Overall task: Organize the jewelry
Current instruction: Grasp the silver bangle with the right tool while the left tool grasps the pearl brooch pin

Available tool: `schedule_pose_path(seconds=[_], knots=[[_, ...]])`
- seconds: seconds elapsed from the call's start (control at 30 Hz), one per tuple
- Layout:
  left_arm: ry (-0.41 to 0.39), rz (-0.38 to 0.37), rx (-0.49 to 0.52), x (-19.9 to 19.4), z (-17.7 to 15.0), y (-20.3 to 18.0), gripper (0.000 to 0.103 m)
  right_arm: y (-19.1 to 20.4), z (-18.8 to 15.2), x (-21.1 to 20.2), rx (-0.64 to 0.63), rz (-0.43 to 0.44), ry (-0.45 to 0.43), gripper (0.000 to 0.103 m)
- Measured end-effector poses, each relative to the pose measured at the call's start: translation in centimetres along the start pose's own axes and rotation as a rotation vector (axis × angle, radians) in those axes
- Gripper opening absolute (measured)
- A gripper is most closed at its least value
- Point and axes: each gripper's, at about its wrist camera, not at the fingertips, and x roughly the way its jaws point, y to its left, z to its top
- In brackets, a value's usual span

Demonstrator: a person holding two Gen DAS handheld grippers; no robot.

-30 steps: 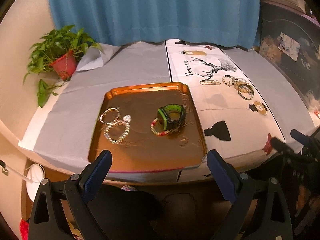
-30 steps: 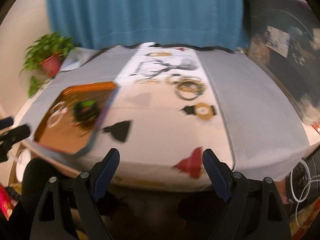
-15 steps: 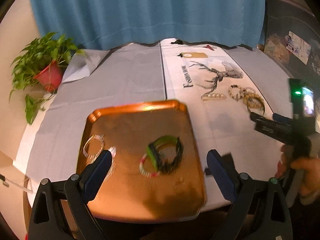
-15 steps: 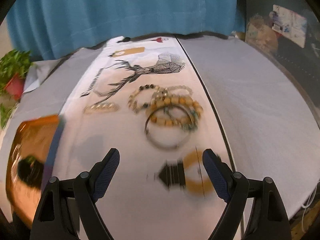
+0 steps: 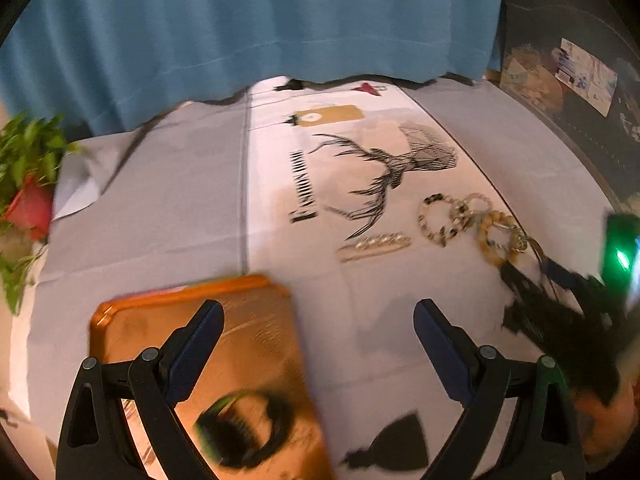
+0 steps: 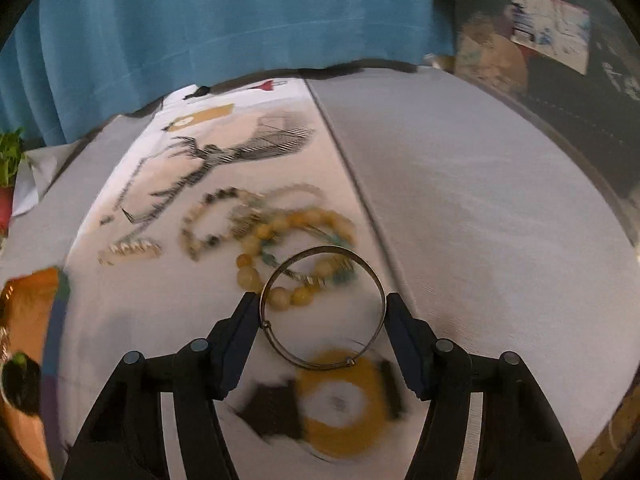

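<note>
— Blue curtain [image 6: 224, 20] behind, grey-and-white cloth on the worktop [image 6: 460, 184]. Where's the thin metal bangle [image 6: 323, 309]?

— Flat on the cloth, between the right tool [image 6: 322, 316]'s pads; they've just been closing, both touching its rim.

— And the left tool [image 5: 316, 332]?

— Spread wide, empty, over the orange tray [image 5: 256, 344]'s far right corner.

A blue curtain [image 5: 248, 28] hangs behind the grey-clothed table [image 6: 460, 200].
</note>
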Motion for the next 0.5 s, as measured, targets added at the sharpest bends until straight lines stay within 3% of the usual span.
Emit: schedule_pose_path(seconds=[0.17,0.3,0.5], knots=[[0.08,-0.08,0.063,4.9,2.2,-2.3,0.094,-3.0,-1.1,-0.9,-0.034,-0.044,-0.004,0.065],[0.112,-0.1,0.11,7.7,3.5,-3.5,0.094,-4.7,-1.4,-1.3,-0.059,-0.014,0.006,0.067],[0.159,-0.082,0.231,10.6,4.3,-4.5,0.094,-5.8,-1.7,-1.2,-0.112,0.036,-0.005,0.08]])
